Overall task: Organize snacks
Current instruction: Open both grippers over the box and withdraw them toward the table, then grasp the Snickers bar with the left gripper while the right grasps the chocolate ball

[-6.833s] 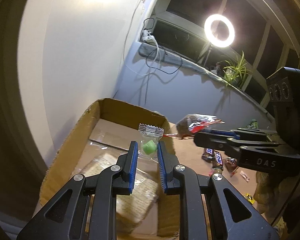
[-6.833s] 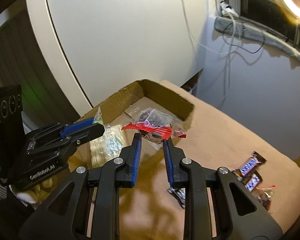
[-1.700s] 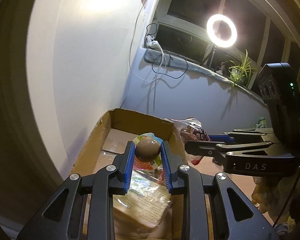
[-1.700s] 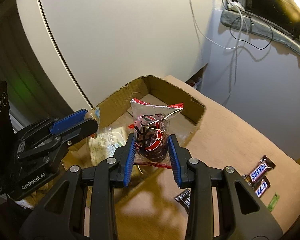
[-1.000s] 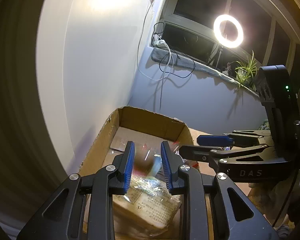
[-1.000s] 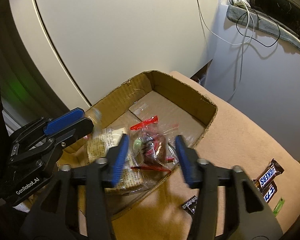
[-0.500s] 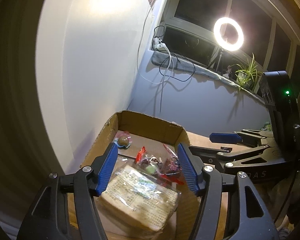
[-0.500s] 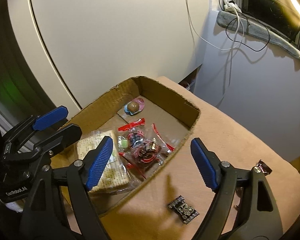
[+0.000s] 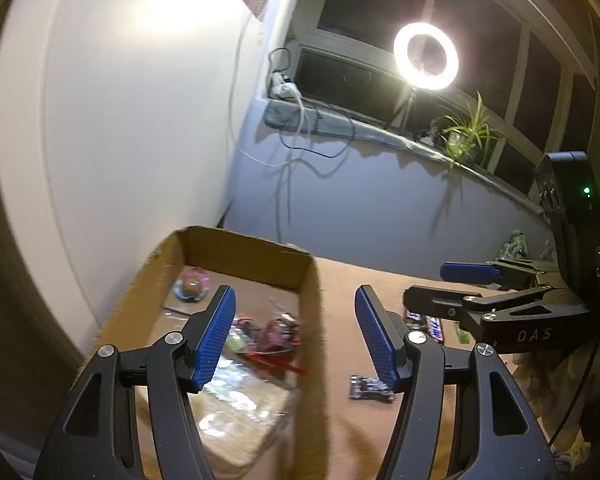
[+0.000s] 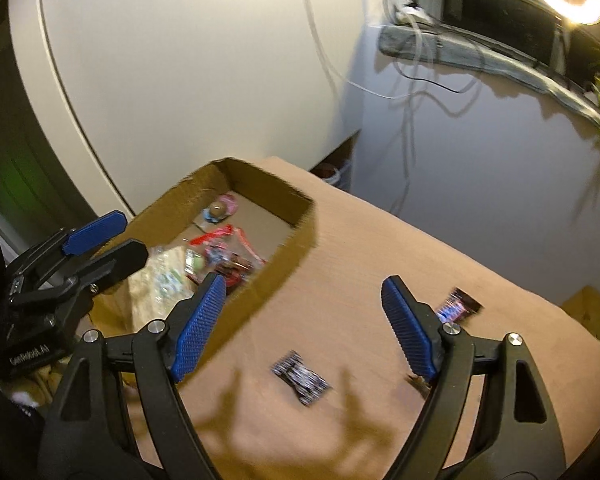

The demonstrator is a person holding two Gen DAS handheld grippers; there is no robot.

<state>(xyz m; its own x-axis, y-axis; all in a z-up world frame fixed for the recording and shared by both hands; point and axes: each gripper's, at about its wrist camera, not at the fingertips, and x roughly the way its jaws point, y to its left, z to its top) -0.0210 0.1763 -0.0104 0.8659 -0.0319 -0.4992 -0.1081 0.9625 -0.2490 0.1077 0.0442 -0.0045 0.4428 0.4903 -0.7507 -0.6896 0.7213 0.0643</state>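
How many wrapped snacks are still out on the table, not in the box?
3 visible: a dark wrapper between the right gripper's fingers, and two bars side by side beyond it. More may hide behind the right gripper.

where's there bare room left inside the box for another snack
Bare floor shows in the cardboard box along its far wall, right of the round candy. The near half is crowded by the red-wrapped snacks and the cracker pack.

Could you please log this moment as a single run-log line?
left hand-held gripper: open, empty | right hand-held gripper: open, empty | cardboard box: holds snacks | dark wrapped candy: on table, outside box
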